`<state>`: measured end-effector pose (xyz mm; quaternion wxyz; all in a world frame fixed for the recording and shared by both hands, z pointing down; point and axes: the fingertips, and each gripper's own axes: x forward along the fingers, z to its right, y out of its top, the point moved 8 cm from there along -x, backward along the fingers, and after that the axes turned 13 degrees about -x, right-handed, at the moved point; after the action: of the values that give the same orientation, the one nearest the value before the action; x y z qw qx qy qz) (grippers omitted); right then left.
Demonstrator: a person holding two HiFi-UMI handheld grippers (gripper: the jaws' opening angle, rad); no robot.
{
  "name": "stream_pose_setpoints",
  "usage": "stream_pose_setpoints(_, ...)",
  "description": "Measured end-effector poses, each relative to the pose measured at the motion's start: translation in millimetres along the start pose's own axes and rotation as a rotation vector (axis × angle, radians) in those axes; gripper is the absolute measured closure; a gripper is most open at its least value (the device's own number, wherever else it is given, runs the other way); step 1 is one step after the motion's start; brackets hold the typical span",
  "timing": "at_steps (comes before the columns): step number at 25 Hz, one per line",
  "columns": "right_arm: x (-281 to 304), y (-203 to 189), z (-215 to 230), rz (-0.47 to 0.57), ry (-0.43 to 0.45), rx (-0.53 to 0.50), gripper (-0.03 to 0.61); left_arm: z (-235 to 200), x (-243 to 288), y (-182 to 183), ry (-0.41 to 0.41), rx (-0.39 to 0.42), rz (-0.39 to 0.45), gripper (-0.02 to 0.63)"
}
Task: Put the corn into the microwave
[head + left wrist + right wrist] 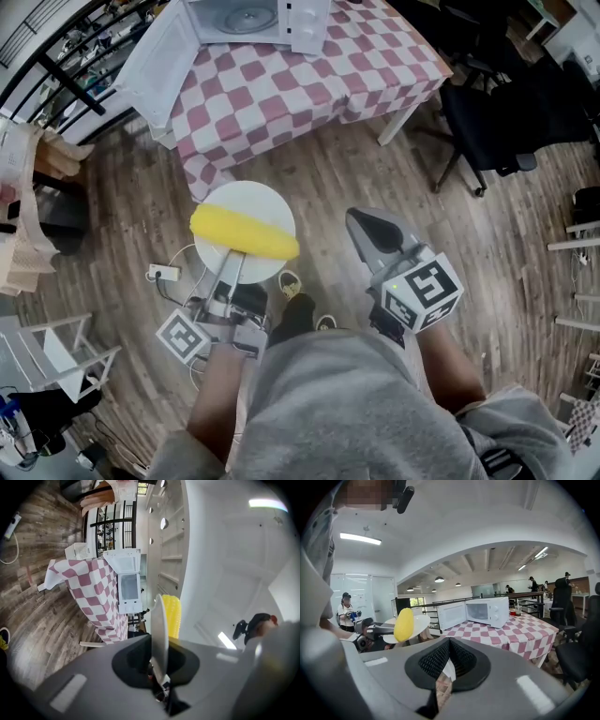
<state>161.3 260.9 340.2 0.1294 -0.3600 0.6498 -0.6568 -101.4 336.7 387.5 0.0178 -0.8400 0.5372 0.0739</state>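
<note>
The left hand-held gripper (232, 265) is clamped on the rim of a white plate (255, 197). One whole yellow corn (244, 234) lies across the plate, above the wooden floor (356, 178) and well short of the worktop (328, 80). The left gripper view shows the plate edge-on between the jaws. The right hand-held gripper (367, 223) has its jaws together and holds nothing. Its view alone shows into the microwave (487, 611), door (451, 615) swung open. Bare floor lies before the worktop edge; an office chair (511, 117) stands right.

Head view: steeply down. Gripper views: roughly level, left one rolled sideways. All share far microwave (251, 19), table (309, 84).
</note>
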Motion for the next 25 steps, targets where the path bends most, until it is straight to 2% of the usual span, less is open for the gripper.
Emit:
stream_pose_setpoints(18,80.0,27.9,9.6,-0.022,-0.014,-0.025,0.580,-4.8,33.8,77.7,-0.007,-0.014,-0.003,0.598)
stream_pose_setpoints(25,95.1,32.6,9.7,-0.025,-0.020,-0.032,0.580,-6.2,40.8,93.5,-0.006,-0.015,-0.006,0.597)
